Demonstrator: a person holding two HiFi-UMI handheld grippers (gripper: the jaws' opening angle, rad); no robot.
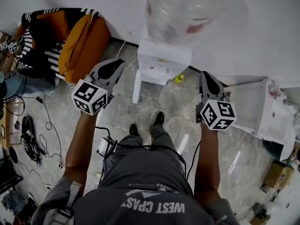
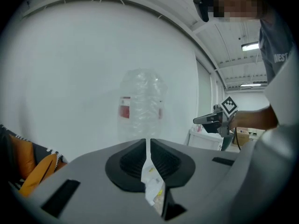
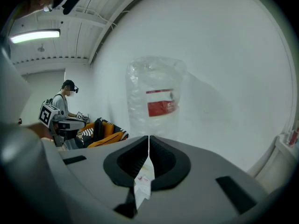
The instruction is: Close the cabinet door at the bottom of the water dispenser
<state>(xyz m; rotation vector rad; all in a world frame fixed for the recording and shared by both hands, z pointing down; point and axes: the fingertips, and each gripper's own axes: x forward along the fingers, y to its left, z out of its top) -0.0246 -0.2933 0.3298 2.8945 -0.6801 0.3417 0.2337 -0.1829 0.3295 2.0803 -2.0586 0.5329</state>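
I hold both tools out in front of me, one to either side of the water dispenser point(image 1: 164, 60), which stands against the wall at upper centre of the head view. That puts either one within reach of the cabinet door point(image 1: 136, 86), which juts out edge-on from the lower left of the dispenser towards my feet, standing open.

The left gripper point(image 1: 114, 68) sits just left of that door, so I judge it the natural one to push with. Its jaws are clenched together on nothing, which makes a blunt tip for nudging a panel. The right gripper point(image 1: 206, 78) hangs at the dispenser's right, also pressed closed and empty.

From above I cannot see inside the cabinet, nor which edge carries the hinge. The bottle point(image 1: 180, 8) is cut off by the top of the frame. Both gripper views show only the bottle point(image 2: 142, 104) against the wall, since each tool's own body hides the door below. A small yellow thing point(image 1: 179, 78) at the dispenser's foot is too small to name.
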